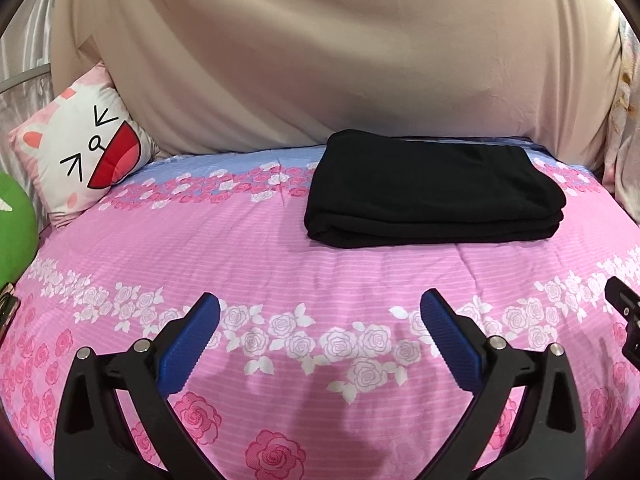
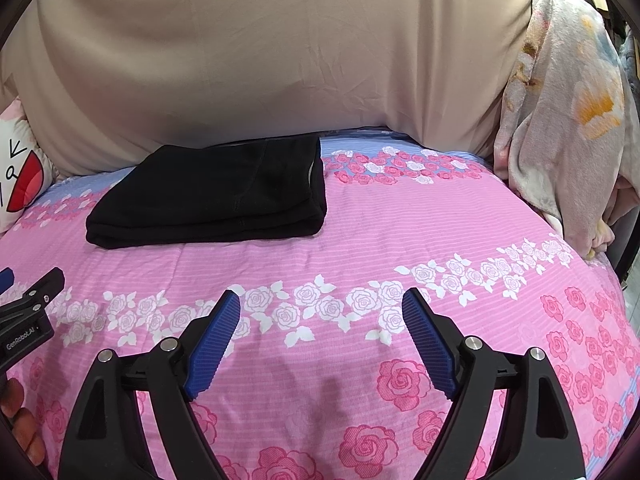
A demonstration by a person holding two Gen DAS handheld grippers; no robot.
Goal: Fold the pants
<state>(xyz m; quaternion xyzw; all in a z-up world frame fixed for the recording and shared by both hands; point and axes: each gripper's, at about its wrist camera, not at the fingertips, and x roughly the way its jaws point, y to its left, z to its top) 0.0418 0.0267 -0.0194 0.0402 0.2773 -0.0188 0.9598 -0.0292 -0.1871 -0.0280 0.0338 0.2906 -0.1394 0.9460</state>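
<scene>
My left gripper (image 1: 320, 312) and right gripper (image 2: 321, 308) gape empty; the folded black fabric pants (image 1: 432, 188) look soft, light, best pinched at the near layered edge.

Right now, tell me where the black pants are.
The folded black pants lie on the pink floral bedspread near its far edge, right of the cat cushion.

Green plush (image 1: 14, 224) cut by left edge, kind unreadable. Cat-face cushion (image 2: 18, 176) cropped at left edge in right wrist view. Dark object (image 1: 7, 308) at bed's left edge, too cropped to identify. Fingers (image 2: 24, 424) only partly in frame. Folded pants (image 1: 432, 188) far edge hidden against beige sheet (image 1: 320, 60).
</scene>
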